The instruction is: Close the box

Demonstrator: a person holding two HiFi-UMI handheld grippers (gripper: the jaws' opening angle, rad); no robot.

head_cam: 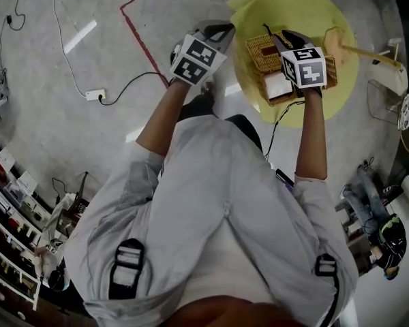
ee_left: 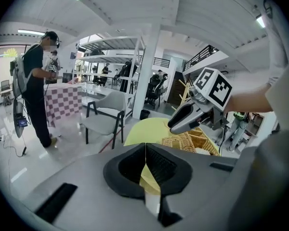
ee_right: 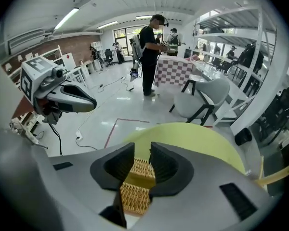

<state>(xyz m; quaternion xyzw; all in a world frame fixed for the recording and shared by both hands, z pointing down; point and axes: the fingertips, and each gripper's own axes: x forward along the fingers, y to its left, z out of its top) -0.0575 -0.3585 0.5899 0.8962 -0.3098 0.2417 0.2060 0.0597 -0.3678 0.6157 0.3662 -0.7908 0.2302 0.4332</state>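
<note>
A woven wicker box (head_cam: 259,52) sits on a round yellow table (head_cam: 341,80), with a white thing (head_cam: 278,86) at its near side. My right gripper (head_cam: 281,41) hovers just over the box. In the right gripper view this gripper (ee_right: 142,165) is open, and the wicker box (ee_right: 137,189) shows through the gap with nothing pressed between the pads. My left gripper (head_cam: 218,30) hangs off the table's left edge, clear of the box. Its jaws (ee_left: 145,160) are shut with nothing between them. The box (ee_left: 190,141) lies ahead and to its right.
A wooden item (head_cam: 341,43) lies at the table's far right. On the floor are a red tape line (head_cam: 140,36) and a white power strip (head_cam: 95,95) with cables. A grey chair (ee_right: 207,97) stands beyond the table. A person (ee_right: 151,47) stands at a checkered table further off.
</note>
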